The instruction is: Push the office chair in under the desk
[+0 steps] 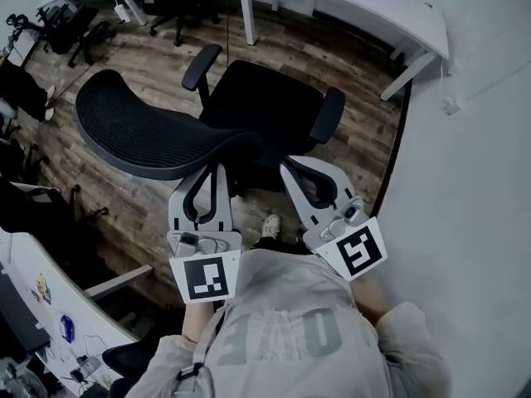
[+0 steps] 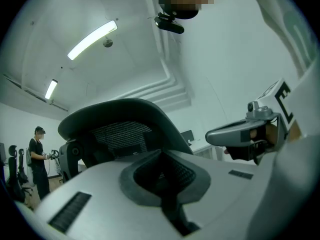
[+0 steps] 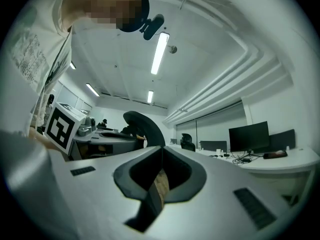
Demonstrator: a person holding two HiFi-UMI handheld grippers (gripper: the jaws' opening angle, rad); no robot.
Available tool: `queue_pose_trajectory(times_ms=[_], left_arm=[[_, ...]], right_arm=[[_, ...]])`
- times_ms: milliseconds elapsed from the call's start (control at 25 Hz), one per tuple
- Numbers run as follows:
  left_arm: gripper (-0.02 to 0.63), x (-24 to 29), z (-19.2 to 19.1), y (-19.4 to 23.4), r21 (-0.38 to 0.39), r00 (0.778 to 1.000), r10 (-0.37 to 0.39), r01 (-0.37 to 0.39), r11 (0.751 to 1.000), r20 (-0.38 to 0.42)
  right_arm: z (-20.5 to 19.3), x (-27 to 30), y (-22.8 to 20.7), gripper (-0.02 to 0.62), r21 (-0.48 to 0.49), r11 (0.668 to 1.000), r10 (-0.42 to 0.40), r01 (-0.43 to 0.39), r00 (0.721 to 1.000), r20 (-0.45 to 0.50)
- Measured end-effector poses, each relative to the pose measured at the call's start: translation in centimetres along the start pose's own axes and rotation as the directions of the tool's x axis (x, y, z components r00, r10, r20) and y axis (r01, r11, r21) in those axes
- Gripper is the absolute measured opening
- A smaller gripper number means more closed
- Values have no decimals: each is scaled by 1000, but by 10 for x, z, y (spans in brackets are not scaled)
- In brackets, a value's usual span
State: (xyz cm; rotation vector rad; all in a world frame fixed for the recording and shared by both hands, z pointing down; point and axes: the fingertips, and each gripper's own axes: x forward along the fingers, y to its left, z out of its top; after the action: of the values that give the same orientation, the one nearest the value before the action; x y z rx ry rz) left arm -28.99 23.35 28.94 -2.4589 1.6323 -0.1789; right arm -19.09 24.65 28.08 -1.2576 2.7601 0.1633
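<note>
Black mesh forms the back of the office chair (image 1: pixel 149 131), which is found standing on the wooden floor (image 1: pixel 274 44) well apart from the white desk (image 1: pixel 365 11). Its seat is turned toward that desk and its backrest toward the person. The left gripper (image 1: pixel 213 168) is held with its jaws pressed together, nothing between them, its tip at the backrest's rear edge; contact cannot be confirmed. The right gripper (image 1: pixel 287 164) is likewise closed and empty, just beside the backrest's right end.

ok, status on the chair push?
Left gripper and right gripper shut, empty, behind the backrest. Office chair not yet under the desk. Nothing seen on the floor between.
</note>
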Motion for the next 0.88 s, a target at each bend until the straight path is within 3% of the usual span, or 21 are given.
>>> queue_pose_trajectory(times_ms=[120, 400, 680, 720, 760, 840, 880], left_arm=[[17, 1, 0, -1, -4, 999, 35, -35, 999, -12], [17, -10, -3, 5, -17, 987, 157, -158, 987, -44], [24, -32, -2, 43, -38, 933, 357, -358, 933, -43], [84, -34, -1, 49, -48, 929, 367, -369, 928, -42], [213, -37, -2, 55, -61, 925, 376, -378, 924, -46], [252, -42, -7, 70, -66, 910, 408, -412, 909, -69], [261, -45, -10, 77, -53, 900, 429, -434, 900, -81]], right_arm=[[-7, 0, -4, 21, 52, 998, 21, -20, 999, -33], [-11, 3, 1, 21, 59, 987, 152, -150, 988, -32], [-11, 2, 6, 25, 68, 960, 273, -270, 961, -37], [-10, 2, 8, 25, 82, 953, 297, -293, 954, -36], [-10, 2, 11, 33, 99, 944, 319, -314, 947, -38], [-16, 1, 17, 210, 129, 927, 361, -351, 931, -55], [-22, 1, 20, 230, 135, 921, 377, -366, 923, -72]])
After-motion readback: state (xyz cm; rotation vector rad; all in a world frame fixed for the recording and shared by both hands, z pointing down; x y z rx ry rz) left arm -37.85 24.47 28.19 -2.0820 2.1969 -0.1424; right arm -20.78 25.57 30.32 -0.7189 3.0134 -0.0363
